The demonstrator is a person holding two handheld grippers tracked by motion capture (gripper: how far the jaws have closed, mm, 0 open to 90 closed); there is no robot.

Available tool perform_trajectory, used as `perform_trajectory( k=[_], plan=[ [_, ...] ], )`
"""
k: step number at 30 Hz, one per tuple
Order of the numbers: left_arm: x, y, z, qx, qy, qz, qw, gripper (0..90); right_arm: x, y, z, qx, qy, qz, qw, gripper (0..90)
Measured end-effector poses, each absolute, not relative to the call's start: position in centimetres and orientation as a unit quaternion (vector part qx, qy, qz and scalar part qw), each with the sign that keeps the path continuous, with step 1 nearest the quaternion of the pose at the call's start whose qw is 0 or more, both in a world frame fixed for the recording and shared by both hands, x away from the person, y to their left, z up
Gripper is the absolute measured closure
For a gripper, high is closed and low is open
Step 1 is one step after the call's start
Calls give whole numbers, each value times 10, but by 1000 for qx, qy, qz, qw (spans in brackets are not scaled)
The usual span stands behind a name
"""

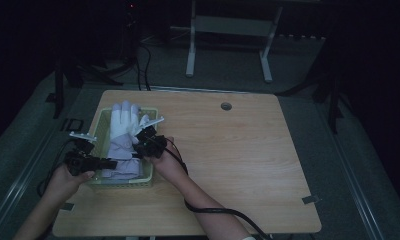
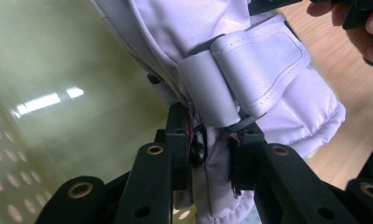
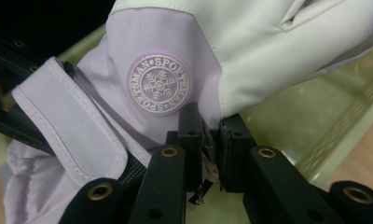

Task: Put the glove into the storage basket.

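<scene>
Light wooden table (image 1: pixel 238 150), pale green basket (image 1: pixel 101 125) on its left side, possibly plastic

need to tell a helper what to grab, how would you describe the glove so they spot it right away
On the wooden table, find the pale green basket at its left edge. The glove lies over it, white fingers, lilac cuff with a strap, round snowflake badge; both grippers pinch it.

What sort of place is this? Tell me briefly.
Probably a lab or recording room, kept dim, not a home: a bare wooden table with a cable hole, grey carpet floor, and a metal-framed stand behind.
</scene>
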State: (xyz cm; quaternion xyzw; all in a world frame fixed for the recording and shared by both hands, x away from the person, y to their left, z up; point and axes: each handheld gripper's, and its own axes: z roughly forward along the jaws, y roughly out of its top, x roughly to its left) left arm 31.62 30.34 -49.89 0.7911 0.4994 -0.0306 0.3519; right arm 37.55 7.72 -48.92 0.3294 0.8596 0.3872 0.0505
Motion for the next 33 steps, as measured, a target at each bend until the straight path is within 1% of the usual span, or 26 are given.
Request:
perform_trajectory(
  k=[6,9,16,21,24,25,27,28,29,30,31,33],
  plan=[
    [321,297,-510,793,511,-41,330,736,381,79,-504,340,869,359,39,813],
    [322,298,-514,787,519,-49,329,735,383,80,-507,342,872,349,35,813],
    [325,297,-520,784,535,-63,308,726,382,86,-513,343,877,334,40,804],
    [326,297,-523,785,536,-62,304,699,384,86,-517,350,879,322,29,715],
    [325,300,-524,778,542,-55,313,683,383,84,-510,345,877,331,45,631],
    [325,300,-524,778,541,-56,314,665,384,83,-508,345,876,334,46,598],
    [323,298,-524,783,533,-51,317,600,384,81,-504,343,873,341,59,573],
    [321,296,-523,787,527,-45,317,570,384,79,-501,340,872,348,58,527],
    [319,294,-522,792,521,-34,317,527,384,77,-498,337,869,357,58,501],
    [317,293,-521,795,516,-16,320,464,384,75,-496,336,867,363,59,497],
    [315,292,-519,795,511,-3,328,441,385,72,-493,334,866,369,57,474],
    [311,291,-517,797,498,12,343,311,385,68,-489,328,860,389,52,427]
  ],
)
